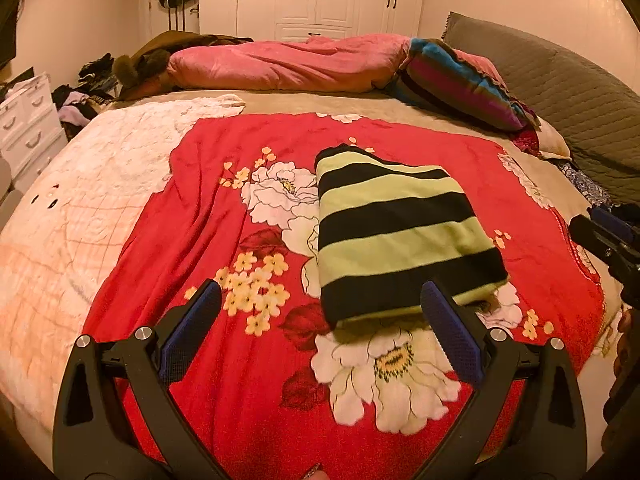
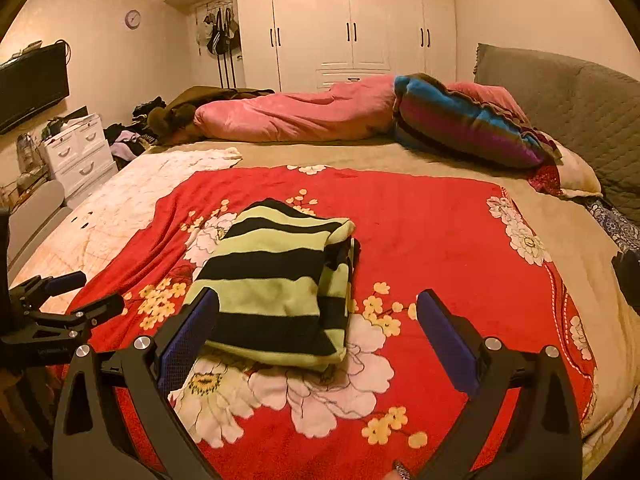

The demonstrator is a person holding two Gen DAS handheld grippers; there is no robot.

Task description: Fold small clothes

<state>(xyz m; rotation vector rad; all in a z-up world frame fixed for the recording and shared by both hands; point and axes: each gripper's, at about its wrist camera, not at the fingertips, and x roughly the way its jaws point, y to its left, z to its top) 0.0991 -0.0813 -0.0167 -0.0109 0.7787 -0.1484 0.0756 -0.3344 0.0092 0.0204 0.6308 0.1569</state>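
A small garment with black and pale green stripes lies folded into a compact rectangle on the red floral blanket. It also shows in the right wrist view. My left gripper is open and empty, just in front of the garment's near edge, its right pad beside the near right corner. My right gripper is open and empty, its left pad by the garment's near left corner. The left gripper also shows at the left edge of the right wrist view, and part of the right gripper at the right edge of the left wrist view.
The blanket lies on a large bed. A pink duvet, a striped pillow and a grey headboard are at the far side. A white blanket lies left. White drawers and a clothes pile stand beside the bed.
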